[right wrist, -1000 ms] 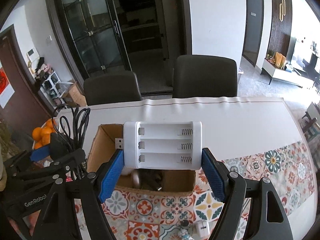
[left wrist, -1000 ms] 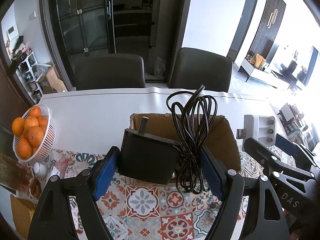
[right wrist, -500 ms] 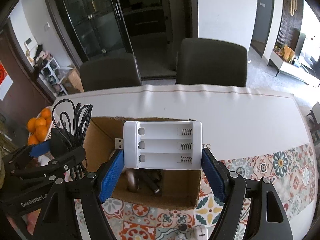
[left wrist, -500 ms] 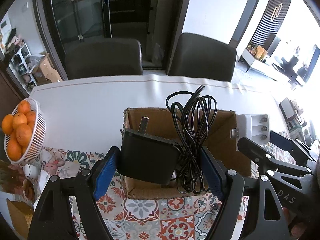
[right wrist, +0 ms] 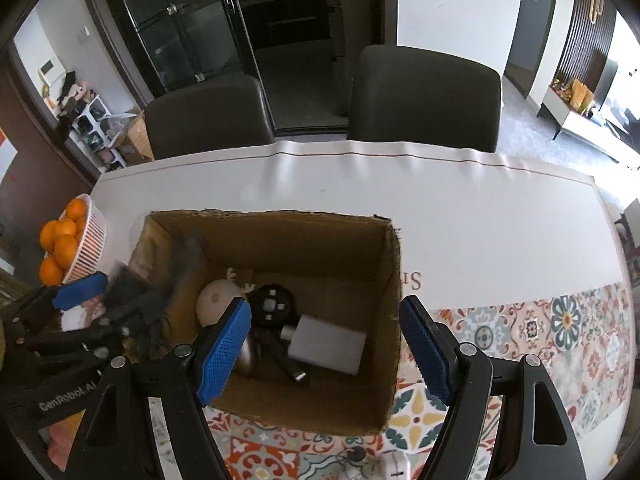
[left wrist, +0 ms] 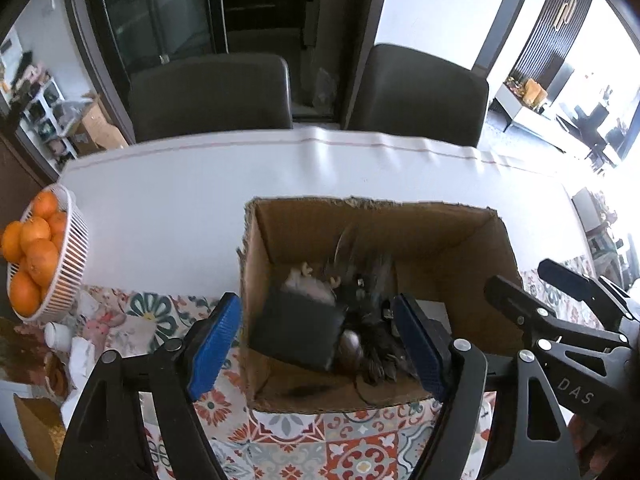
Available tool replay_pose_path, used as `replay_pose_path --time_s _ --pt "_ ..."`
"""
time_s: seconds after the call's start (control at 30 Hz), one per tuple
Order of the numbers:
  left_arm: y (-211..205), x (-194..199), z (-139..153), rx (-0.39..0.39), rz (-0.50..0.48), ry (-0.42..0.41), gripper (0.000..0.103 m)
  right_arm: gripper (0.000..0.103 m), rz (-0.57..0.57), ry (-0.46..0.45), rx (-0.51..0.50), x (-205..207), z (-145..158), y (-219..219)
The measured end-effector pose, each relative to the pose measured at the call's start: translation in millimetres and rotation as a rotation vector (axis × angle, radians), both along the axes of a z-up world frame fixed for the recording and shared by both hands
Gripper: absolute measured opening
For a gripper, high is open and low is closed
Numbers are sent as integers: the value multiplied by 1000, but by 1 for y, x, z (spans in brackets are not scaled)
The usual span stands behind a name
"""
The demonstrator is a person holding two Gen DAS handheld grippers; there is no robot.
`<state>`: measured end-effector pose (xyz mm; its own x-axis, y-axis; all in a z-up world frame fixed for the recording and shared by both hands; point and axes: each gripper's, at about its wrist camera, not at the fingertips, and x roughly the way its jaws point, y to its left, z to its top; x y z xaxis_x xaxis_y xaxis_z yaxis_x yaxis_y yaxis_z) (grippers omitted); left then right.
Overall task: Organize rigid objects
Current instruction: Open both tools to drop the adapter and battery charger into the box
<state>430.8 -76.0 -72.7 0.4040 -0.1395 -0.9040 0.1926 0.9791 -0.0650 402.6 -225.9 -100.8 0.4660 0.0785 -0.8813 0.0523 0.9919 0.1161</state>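
An open cardboard box (left wrist: 440,236) stands on the table; it also shows in the right wrist view (right wrist: 304,236). My left gripper (left wrist: 320,344) is open and empty above the box's near left part. Below it a black power adapter (left wrist: 298,332) with its blurred black cable (left wrist: 368,280) drops into the box. My right gripper (right wrist: 324,352) is open and empty above the box. The white battery holder (right wrist: 328,344) lies inside, beside a round white toy (right wrist: 218,300), a black round object (right wrist: 274,304) and a dark flashlight (right wrist: 284,364).
A white basket of oranges (left wrist: 38,256) stands at the left table edge. Small white items (left wrist: 72,340) lie on the patterned tile cloth (left wrist: 304,448) by it. A small white plug (right wrist: 394,466) lies in front of the box. Two dark chairs (right wrist: 424,96) stand behind the table.
Both grippers opened over the box. The adapter with cable left the left gripper and falls in. The battery holder left the right gripper and lies inside. Both views moved closer over the box.
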Motion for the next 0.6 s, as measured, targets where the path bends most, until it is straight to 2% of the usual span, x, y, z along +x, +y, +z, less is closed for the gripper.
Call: replay_pose_path --time_s 0.17,0.6 --pt "-3 -9 16 65 13 -65 80 77 -20 -12 2 -7 5 -5" --pt "0 -46 41 69 26 -138 90 77 -45 -92 -22 -45 34 -6"
